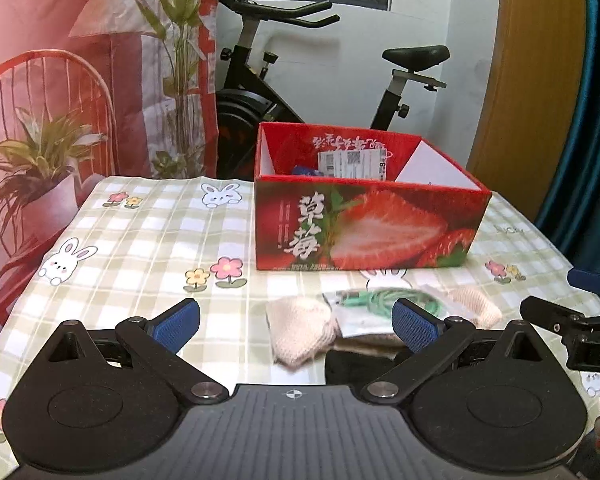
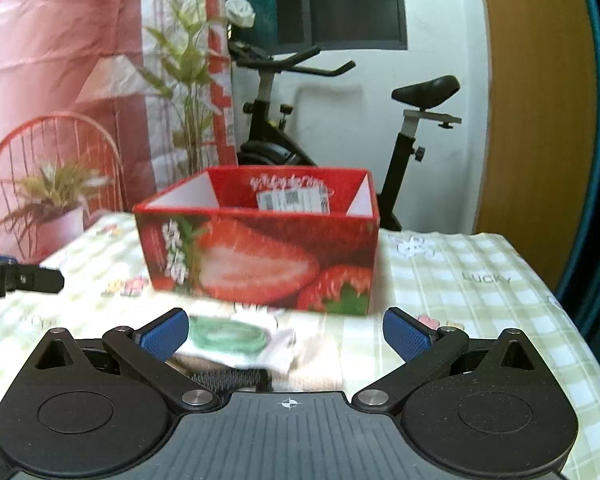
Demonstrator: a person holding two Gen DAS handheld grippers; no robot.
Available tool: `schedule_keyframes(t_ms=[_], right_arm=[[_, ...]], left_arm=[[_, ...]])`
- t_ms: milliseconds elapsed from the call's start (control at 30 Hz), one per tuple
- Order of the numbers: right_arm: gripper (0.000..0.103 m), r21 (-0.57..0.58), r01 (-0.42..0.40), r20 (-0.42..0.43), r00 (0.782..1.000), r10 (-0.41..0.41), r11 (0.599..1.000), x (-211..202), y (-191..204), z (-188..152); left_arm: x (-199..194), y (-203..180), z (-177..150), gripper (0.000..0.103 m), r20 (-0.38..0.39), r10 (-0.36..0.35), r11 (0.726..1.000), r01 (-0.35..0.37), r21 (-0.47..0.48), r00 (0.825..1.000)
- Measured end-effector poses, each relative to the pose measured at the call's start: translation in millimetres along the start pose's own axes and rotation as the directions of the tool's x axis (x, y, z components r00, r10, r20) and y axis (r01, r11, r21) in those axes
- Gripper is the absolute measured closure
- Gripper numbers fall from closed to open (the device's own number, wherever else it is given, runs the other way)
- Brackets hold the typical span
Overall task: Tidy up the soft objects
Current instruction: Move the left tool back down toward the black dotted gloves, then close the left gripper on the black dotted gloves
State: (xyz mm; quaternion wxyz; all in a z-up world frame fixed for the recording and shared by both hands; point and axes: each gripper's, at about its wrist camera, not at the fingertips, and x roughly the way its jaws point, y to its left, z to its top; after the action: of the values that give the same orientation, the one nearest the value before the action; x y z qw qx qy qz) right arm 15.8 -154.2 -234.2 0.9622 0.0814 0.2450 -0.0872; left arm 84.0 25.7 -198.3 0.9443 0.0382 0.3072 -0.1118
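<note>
A red strawberry-printed box stands open on the checked tablecloth, with a blue item and a paper label inside. In front of it lie cream knitted pieces, a clear bag with a green cable on top, and a dark cloth at the near edge. My left gripper is open just above and before the pile. My right gripper is open over the same pile, with the green cable bag and the box ahead. The right gripper also shows at the right edge of the left wrist view.
The table has a green checked cloth with rabbits and flowers. An exercise bike stands behind the box. A red printed backdrop hangs at the left; a wooden door and blue curtain are at the right.
</note>
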Motion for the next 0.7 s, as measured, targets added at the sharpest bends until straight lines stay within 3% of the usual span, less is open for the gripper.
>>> schedule_keyframes(t_ms=[333, 700], right_arm=[[0.000, -0.013, -0.010, -0.054, 0.998, 0.009, 1.000, -4, 7, -24], [0.001, 0.013, -0.007, -0.095, 0.995, 0.008, 1.000, 7, 4, -36]], left_arm=[[-1, -2, -40, 0.000, -0.067, 0.003, 1.000, -0.002, 0.015, 0.998], [4, 5, -48, 0.000, -0.084, -0.016, 1.000, 0.014, -0.028, 0.996]])
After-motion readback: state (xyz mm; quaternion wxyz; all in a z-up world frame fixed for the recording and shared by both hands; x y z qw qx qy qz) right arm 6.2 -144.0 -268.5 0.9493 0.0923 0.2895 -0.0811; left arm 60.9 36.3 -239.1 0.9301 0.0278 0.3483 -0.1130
